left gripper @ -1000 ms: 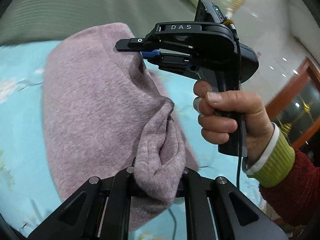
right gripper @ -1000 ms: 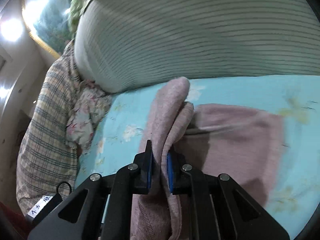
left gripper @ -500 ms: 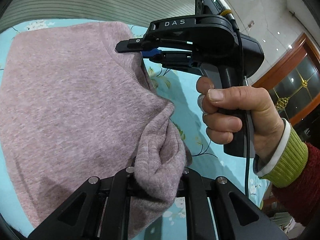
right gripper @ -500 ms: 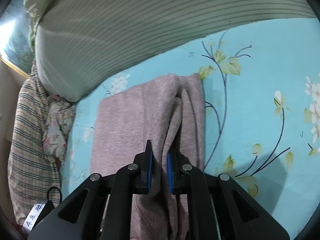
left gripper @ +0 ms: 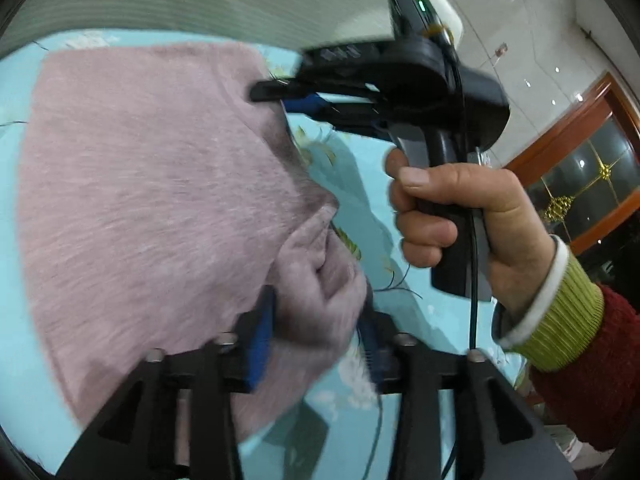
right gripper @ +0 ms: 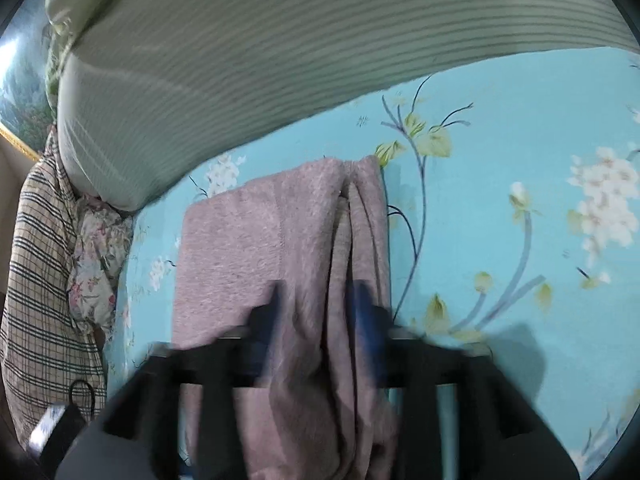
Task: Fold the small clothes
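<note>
Sweater [left gripper: 152, 184] of mauve knit lies folded on a turquoise floral bedsheet [right gripper: 500, 208], a bunched edge rising toward six o'clock. Left gripper [left gripper: 318, 320] and right gripper [right gripper: 318, 304] both have jaws opening — fabric sits loose between them. A hand [left gripper: 452, 216] at three o'clock holds the right gripper's handle.

Left wrist cam sat close over the pink knit garment [left gripper: 152, 184], angled down, facing the right gripper [left gripper: 276, 94]. Right wrist cam looked down-forward toward the striped quilt [right gripper: 320, 40]. Both shared the garment and floral sheet [right gripper: 500, 200].
</note>
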